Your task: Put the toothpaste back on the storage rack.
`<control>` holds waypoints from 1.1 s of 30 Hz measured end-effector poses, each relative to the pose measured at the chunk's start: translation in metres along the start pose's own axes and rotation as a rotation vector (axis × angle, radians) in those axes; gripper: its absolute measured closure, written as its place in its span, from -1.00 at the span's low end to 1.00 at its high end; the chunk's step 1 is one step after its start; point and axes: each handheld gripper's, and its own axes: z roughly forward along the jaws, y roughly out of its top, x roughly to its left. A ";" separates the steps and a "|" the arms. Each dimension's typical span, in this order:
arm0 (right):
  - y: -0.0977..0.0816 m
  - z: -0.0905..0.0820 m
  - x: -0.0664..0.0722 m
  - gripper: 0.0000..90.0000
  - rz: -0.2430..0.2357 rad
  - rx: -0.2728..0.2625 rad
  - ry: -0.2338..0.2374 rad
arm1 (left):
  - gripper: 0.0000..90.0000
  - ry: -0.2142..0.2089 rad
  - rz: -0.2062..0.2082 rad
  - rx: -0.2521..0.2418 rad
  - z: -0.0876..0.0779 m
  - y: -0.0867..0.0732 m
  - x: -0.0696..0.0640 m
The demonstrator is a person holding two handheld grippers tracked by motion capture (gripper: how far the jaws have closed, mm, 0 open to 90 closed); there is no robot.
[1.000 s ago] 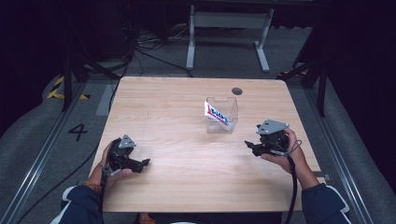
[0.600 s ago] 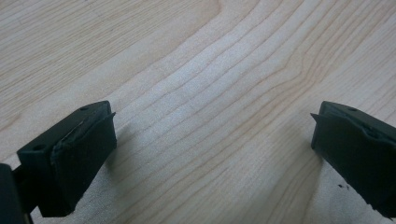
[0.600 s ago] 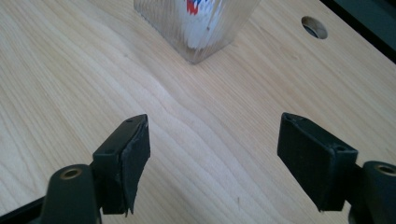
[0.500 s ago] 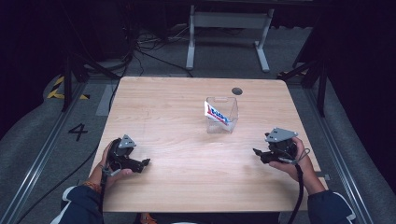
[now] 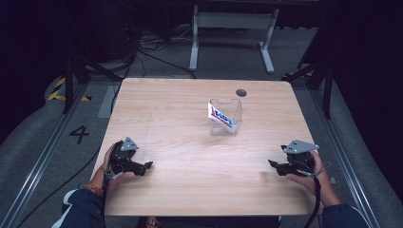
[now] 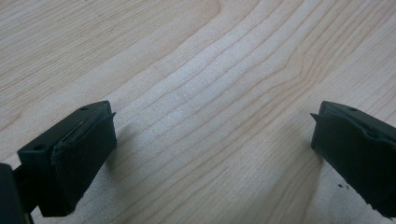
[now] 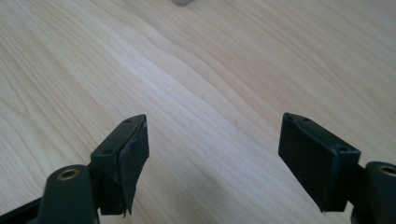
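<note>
Two grippers rest at the near corners of the wooden table (image 5: 180, 118), one per hand. Left gripper (image 5: 145, 166): jaws spread wide with bare wood between them, nothing held, as the left gripper view confirms (image 6: 212, 149). Left hand (image 5: 111, 166) wraps the body from outside, sleeve cut off by the frame's bottom edge. Right gripper (image 5: 272, 164): jaws likewise spread wide and empty (right gripper view (image 7: 215, 154) shows plain wood grain in the gap). Right hand (image 5: 309, 173) grips from below, cable trailing toward the near edge. Farther off, right of centre, stands a clear plastic container (image 5: 227, 118) holding a tilted white packet (image 5: 221, 116); its printing is too small to read. Beyond it, a dark round spot (image 5: 241, 92) marks the tabletop near the far edge.
</note>
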 end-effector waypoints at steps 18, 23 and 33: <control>-0.068 -0.007 -0.017 -0.50 0.266 -0.038 0.011 | -1.00 -0.007 -0.004 -0.001 0.001 0.001 0.000; -0.069 -0.007 -0.017 -0.51 0.260 -0.036 0.005 | -1.00 -0.005 -0.005 -0.001 0.001 0.001 0.000; -0.068 -0.006 -0.017 -0.53 0.259 -0.036 0.005 | -0.99 0.001 -0.004 -0.002 0.001 0.000 0.000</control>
